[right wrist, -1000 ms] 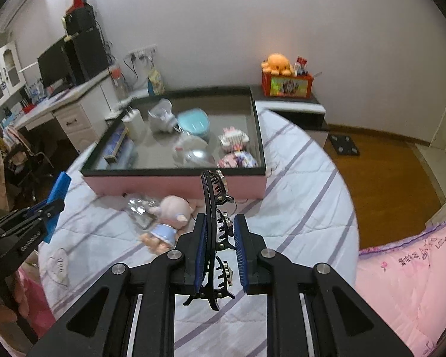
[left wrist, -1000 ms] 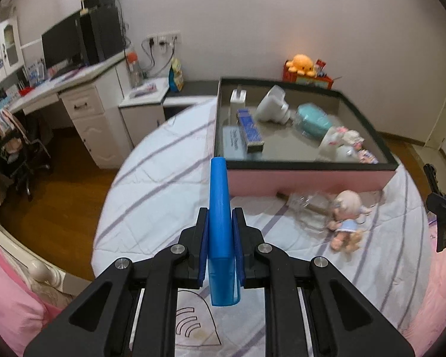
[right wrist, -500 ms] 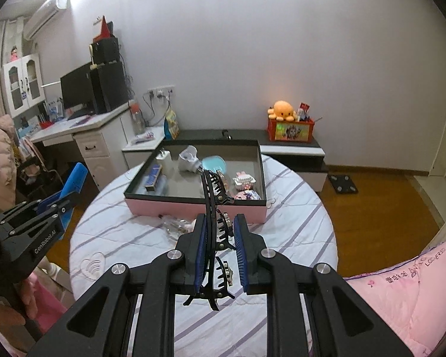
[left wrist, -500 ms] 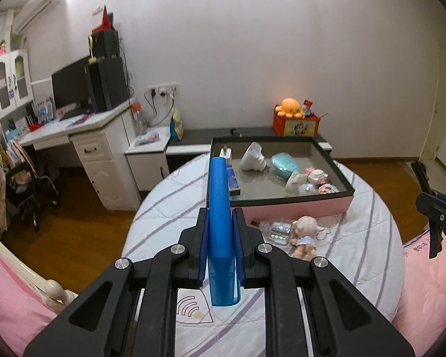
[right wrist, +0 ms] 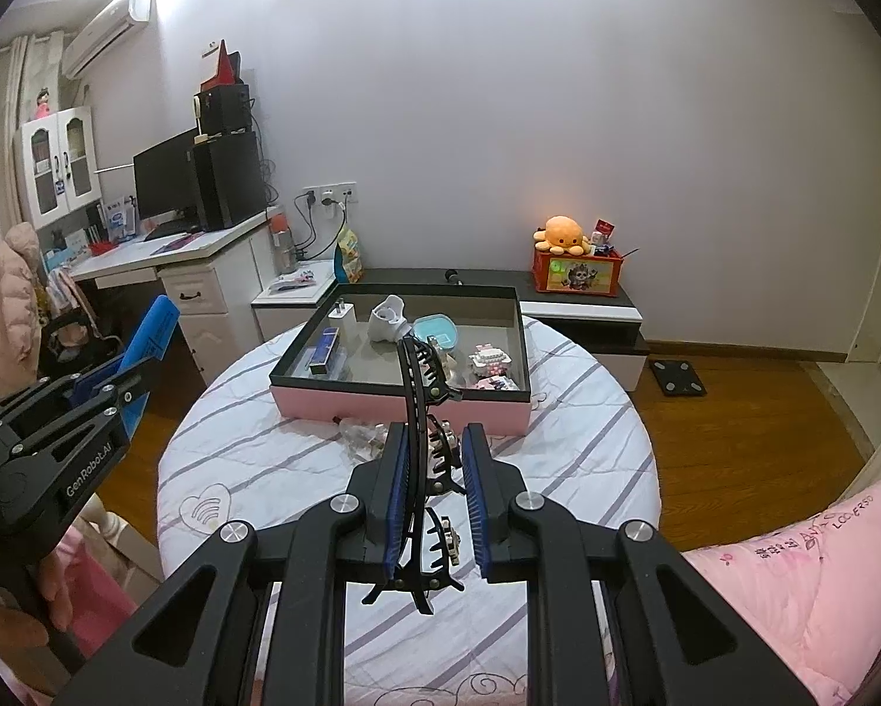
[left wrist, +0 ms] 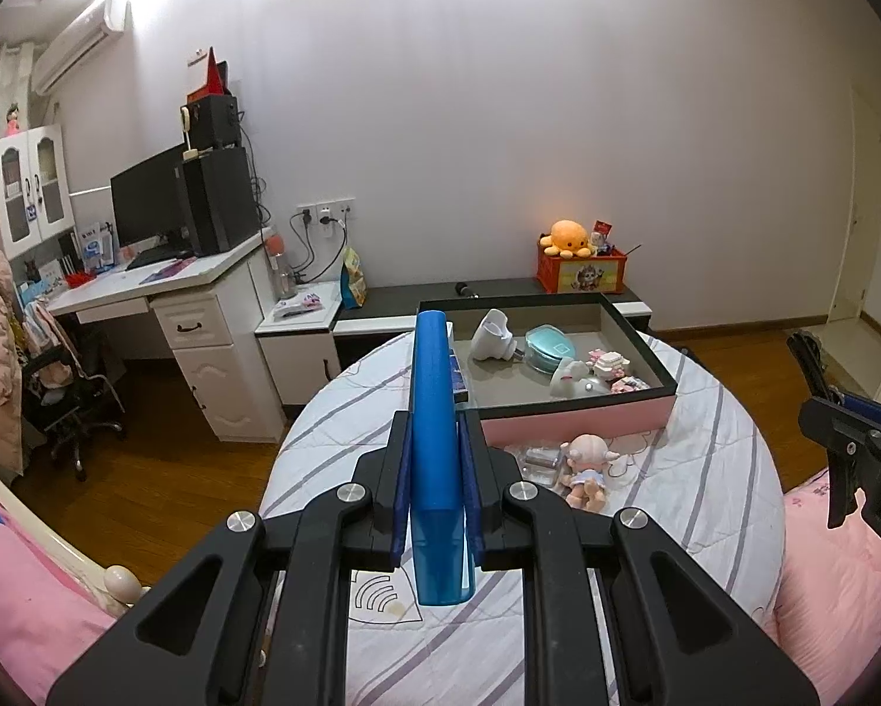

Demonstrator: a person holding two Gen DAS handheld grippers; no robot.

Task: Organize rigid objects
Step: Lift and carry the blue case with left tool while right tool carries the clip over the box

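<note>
Tongs [left wrist: 434,470] higher, farther from tray [left wrist: 576,412].

We are listing: a plain white wall [left wrist: 558,117] catching lamp glow; wooden floor [right wrist: 764,412] showing at both sides; a white desk [left wrist: 146,294] bearing a monitor [left wrist: 146,200]; an air conditioner [left wrist: 82,47] hanging high; a low dark cabinet [right wrist: 587,300]; pink bedding [right wrist: 793,588] lying close by.
</note>
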